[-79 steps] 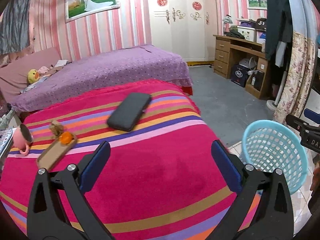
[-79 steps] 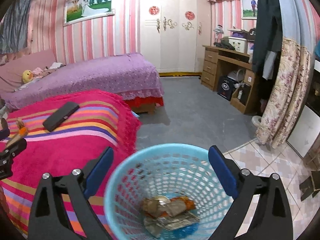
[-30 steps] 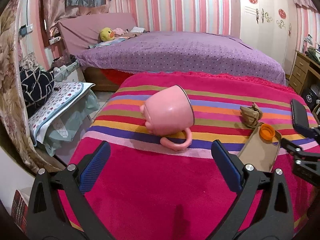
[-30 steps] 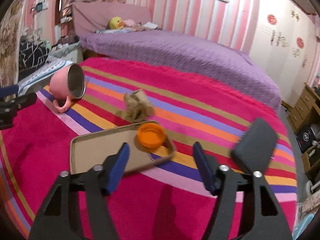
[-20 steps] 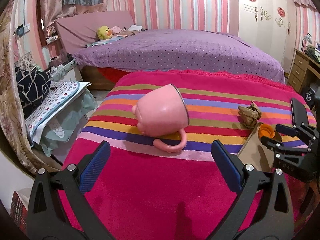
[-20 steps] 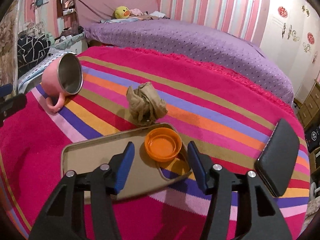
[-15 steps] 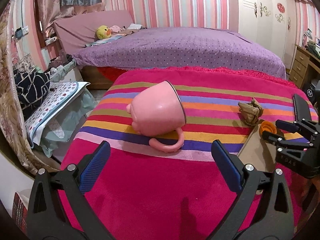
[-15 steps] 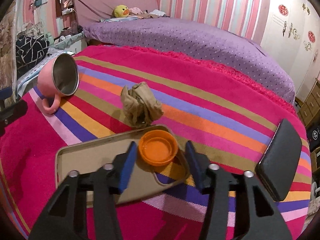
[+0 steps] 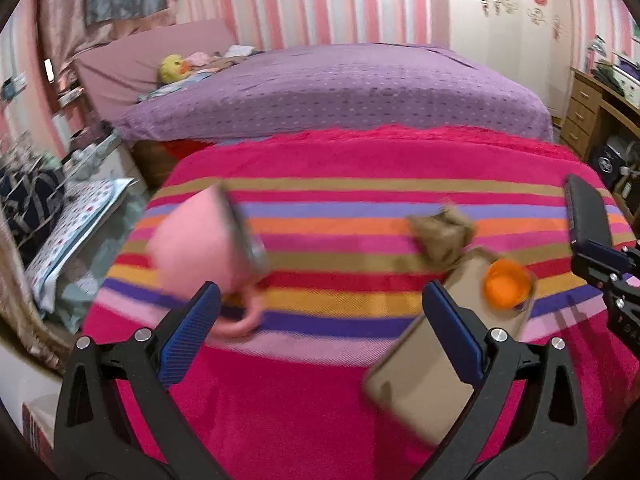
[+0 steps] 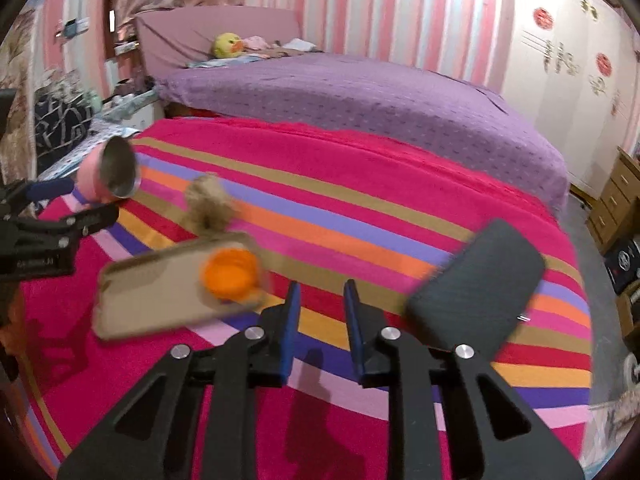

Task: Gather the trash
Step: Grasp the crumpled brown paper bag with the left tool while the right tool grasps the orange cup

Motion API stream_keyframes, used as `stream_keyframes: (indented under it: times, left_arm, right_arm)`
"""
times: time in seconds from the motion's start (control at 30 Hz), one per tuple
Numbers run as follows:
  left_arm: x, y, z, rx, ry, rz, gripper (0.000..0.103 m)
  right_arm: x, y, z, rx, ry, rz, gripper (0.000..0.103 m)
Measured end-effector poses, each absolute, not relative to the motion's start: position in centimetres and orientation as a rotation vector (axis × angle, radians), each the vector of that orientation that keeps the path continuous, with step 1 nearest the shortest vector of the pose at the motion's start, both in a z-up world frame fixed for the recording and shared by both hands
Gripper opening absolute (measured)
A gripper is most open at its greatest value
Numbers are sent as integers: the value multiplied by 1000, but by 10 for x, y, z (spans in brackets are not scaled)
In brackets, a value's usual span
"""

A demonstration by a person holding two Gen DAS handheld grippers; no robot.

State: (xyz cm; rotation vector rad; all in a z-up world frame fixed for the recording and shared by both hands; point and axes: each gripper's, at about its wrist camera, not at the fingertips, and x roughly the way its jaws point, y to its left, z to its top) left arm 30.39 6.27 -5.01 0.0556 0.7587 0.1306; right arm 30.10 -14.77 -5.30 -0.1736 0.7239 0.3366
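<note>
Two low wrist views, shared striped blanket (image 9: 360, 344).

Left gripper (image 9: 320, 320): black angular frame, blue ribbed finger pads, silver screws. Right gripper (image 10: 320, 308): same build, pale lettering on side.

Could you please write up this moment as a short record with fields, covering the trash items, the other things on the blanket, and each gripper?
surface: striped blanket
trash: orange cap on tan tray; crumpled brown paper beside the tray
other items: pink mug on its side; black phone
left gripper: open, holding nothing, near the mug
right gripper: jaws narrowed but apart, empty, just right of the cap
image quality: motion blur
</note>
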Motion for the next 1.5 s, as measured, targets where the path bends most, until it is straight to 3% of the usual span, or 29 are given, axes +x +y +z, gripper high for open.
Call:
stream_keyframes:
  times: [0.17, 0.3, 0.33, 0.4, 0.47, 0.57, 0.6, 0.97, 1.27, 1.33, 1.4, 1.5]
  left_arm:
    - [331, 35, -56, 64, 795, 70, 96]
    - [346, 20, -69, 58, 828, 31, 88]
    - [348, 18, -73, 55, 838, 28, 83]
    - [353, 17, -80, 43, 859, 21, 73]
    - [356, 20, -85, 13, 876, 14, 64]
    - [355, 24, -84, -60, 868, -44, 38]
    - [353, 24, -82, -67, 860, -64, 25]
    - [278, 76, -59, 19, 818, 57, 24]
    - [254, 96, -52, -5, 789, 89, 24]
    - [253, 97, -51, -12, 783, 80, 24]
    - [252, 97, -52, -8, 783, 81, 24]
    - [251, 97, -51, 0, 781, 85, 24]
  right_arm:
    - [298, -192, -53, -153, 731, 278, 23]
    - [295, -215, -56, -131, 736, 246, 25]
    - [294, -217, -57, -129, 738, 242, 27]
    - [293, -221, -58, -123, 735, 237, 43]
    - [291, -218, -57, -128, 725, 234, 48]
    - [289, -205, -56, -143, 719, 255, 48]
    - [288, -197, -56, -152, 717, 265, 48]
    - [289, -111, -48, -208, 694, 419, 48]
    - [303, -58, -74, -289, 769, 476, 47]
    - [309, -54, -78, -282, 791, 493, 43]
    - [313, -55, -77, -261, 801, 508, 20]
    - [309, -57, -75, -267, 782, 504, 8]
